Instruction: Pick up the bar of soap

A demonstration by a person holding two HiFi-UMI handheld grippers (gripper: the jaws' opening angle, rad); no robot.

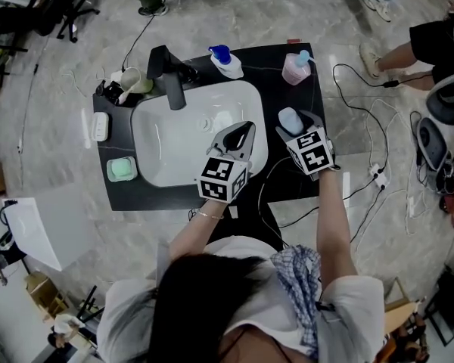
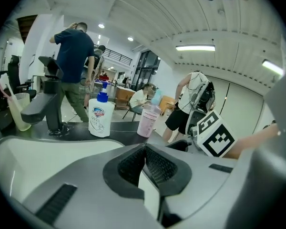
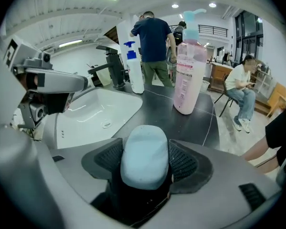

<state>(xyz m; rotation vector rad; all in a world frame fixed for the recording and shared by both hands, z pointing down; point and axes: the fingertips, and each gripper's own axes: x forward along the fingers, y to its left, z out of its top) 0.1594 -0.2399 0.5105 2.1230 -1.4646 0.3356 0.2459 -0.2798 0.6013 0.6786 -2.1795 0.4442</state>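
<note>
The right gripper [image 3: 146, 162] is closed on the pale blue, rounded bar of soap [image 3: 144, 155]: its two ribbed dark pads press the bar's long sides, and the bar's domed end pokes forward past them. In the head view this sits over the right part of the black worktop [image 1: 272, 59], just right of the white sink basin [image 1: 174, 142] and on the near side of the pink pump bottle [image 1: 296, 68]. No view shows whether the bar's underside rests on the worktop or hangs just above it. The left gripper [image 2: 144, 162] has its jaws pressed together with nothing between them, and it hovers over the near right part of the basin, taking no part in the grasp. The step in hand looks like the end of the grasp, with the lift either starting or due next. That move calls for a straight upward raise with steady squeeze, since a smooth rounded bar may well slide out forward if the pads loosen or tilt. It should also stay clear of the pink bottle just ahead and of the left gripper beside it
</note>
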